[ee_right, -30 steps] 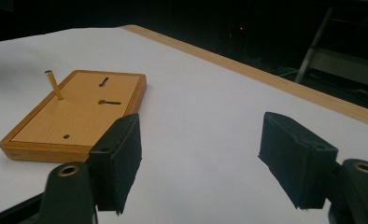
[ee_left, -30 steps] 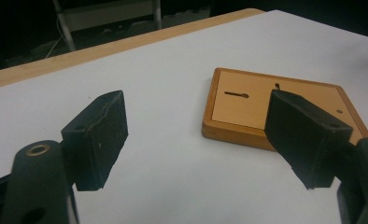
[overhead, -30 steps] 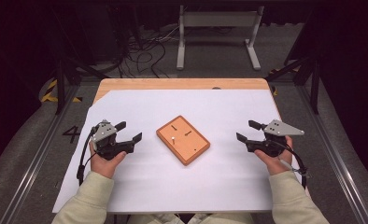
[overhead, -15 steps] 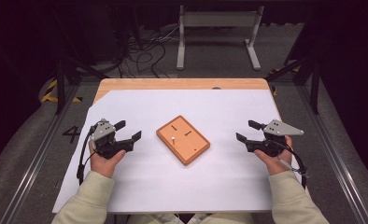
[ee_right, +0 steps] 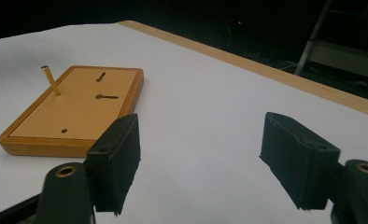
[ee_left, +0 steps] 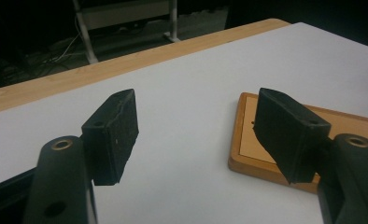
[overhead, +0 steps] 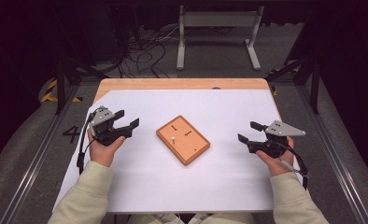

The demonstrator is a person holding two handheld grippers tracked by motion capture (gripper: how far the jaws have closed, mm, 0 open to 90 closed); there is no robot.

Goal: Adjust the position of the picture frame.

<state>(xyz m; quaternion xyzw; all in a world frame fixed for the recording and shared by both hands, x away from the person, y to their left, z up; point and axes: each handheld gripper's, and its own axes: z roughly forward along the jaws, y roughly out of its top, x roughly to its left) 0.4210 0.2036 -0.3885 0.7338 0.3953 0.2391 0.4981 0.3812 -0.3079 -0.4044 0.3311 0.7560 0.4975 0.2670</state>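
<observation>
With the wooden board (overhead: 182, 139) lying mid-worktop between the empty left gripper (overhead: 127, 119), whose jaws have just been narrowed slightly yet remain wide, and the wide-open, empty right gripper (overhead: 249, 132), its upright peg (overhead: 172, 138) could be knocked by a careless approach.

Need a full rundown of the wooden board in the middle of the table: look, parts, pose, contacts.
The wooden board is a flat orange-brown rectangle with rounded corners, a raised darker rim and a lighter inset panel. It lies flat on the white sheet, turned diagonally to the table edges, about midway between the two grippers. One thin pin stands in the panel, leaning slightly. The panel also has two dark slots and a small round hole. Nothing but the sheet touches it.
</observation>
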